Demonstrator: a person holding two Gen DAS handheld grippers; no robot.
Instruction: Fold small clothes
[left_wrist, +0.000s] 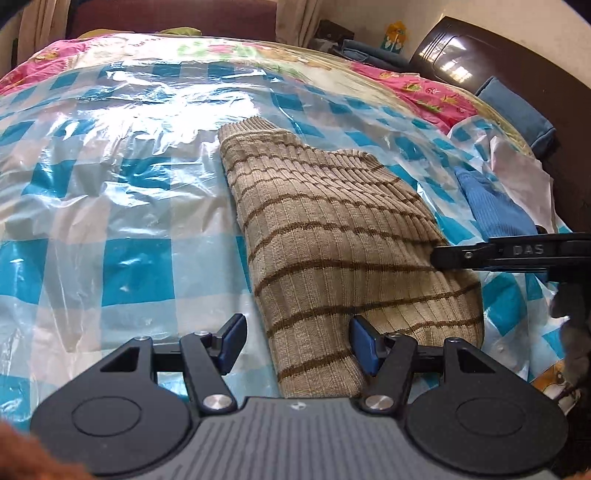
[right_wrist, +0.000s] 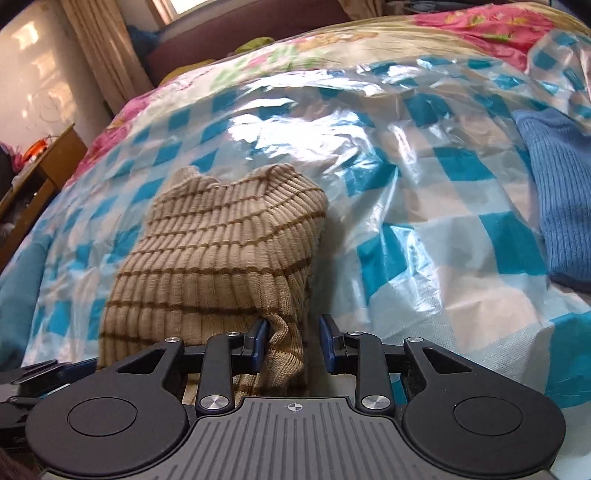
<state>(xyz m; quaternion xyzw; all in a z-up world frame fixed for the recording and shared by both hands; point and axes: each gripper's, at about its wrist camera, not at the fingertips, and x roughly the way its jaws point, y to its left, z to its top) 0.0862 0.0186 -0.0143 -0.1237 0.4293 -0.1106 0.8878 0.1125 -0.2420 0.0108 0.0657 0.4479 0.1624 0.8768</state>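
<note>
Now | left claw (left_wrist: 297, 341) open over beige sweater (left_wrist: 332, 236) | plastic sheet (left_wrist: 110, 206) leftward

A beige striped knit garment (left_wrist: 332, 240) lay folded on the checkered plastic sheet (left_wrist: 110, 229) over the bed. The left gripper (left_wrist: 297, 341) straddled its near end, jaws apart.

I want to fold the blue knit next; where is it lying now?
The blue knit garment lies at the right edge of both views on the checked plastic sheet, right of the striped beige sweater, partly under crumpled plastic.
</note>
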